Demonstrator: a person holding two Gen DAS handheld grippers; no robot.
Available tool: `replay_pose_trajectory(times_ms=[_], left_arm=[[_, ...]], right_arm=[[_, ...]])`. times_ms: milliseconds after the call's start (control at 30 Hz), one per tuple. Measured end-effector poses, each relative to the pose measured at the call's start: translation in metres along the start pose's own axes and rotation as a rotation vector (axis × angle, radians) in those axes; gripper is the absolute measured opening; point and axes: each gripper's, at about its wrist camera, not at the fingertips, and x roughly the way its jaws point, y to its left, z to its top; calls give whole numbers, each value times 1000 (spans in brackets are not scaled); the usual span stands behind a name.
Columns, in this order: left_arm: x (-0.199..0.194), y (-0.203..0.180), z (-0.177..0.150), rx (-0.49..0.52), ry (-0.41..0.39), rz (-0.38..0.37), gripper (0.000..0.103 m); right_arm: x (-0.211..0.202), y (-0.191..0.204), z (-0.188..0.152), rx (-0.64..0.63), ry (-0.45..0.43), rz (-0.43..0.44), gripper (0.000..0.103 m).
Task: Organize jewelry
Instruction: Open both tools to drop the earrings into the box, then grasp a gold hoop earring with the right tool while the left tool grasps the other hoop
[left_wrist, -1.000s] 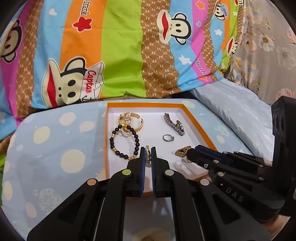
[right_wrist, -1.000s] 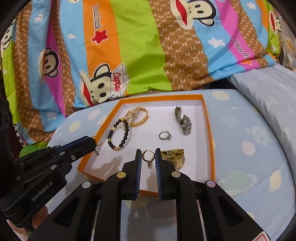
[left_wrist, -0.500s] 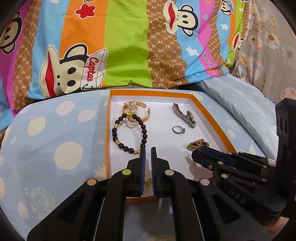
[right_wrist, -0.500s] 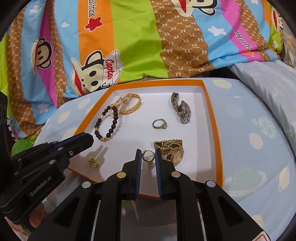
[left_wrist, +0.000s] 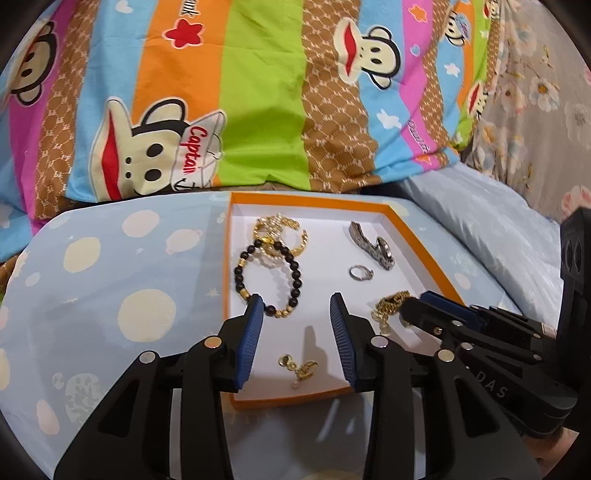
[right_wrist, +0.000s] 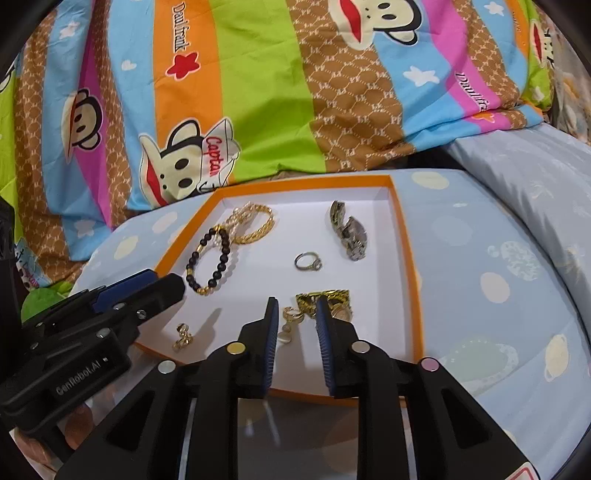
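Note:
An orange-rimmed white tray (left_wrist: 413, 229) (right_wrist: 402, 229) holds the jewelry: a black bead bracelet (left_wrist: 242, 280) (right_wrist: 221, 258), gold bracelets (left_wrist: 295, 236) (right_wrist: 258, 225), a silver watch (left_wrist: 369, 243) (right_wrist: 349, 232), a silver ring (left_wrist: 360, 273) (right_wrist: 307, 261) and a gold watch (left_wrist: 391, 302) (right_wrist: 338, 297). My left gripper (left_wrist: 295, 328) is open over the tray's near edge, a gold earring (left_wrist: 299, 365) (right_wrist: 183, 334) lying below it. My right gripper (right_wrist: 293, 328) is open, a second gold earring (right_wrist: 291, 319) lying on the tray between its fingers.
The tray rests on a light blue cushion with pale dots (left_wrist: 110, 280) (right_wrist: 480, 266). A striped monkey-print blanket (left_wrist: 258, 110) (right_wrist: 258, 103) rises behind it. A pale blue pillow (left_wrist: 498, 229) lies to the right.
Both grippers opened. The left one released its gold earring onto the tray's near left part; the right one's earring now lies on the tray between its fingers.

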Motion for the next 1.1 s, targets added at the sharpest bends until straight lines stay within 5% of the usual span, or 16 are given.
replay_pose_trajectory(times_ms=[467, 967, 1100], left_arm=[[-58, 35, 12, -112, -84, 18, 36], [-86, 16, -70, -69, 69, -6, 36], [-89, 15, -83, -70, 88, -2, 36]], right_arm=[[-45, -3, -12, -14, -47, -16, 24], [-77, 36, -97, -70, 90, 77, 24], [-78, 49, -107, -101, 108, 90, 34]])
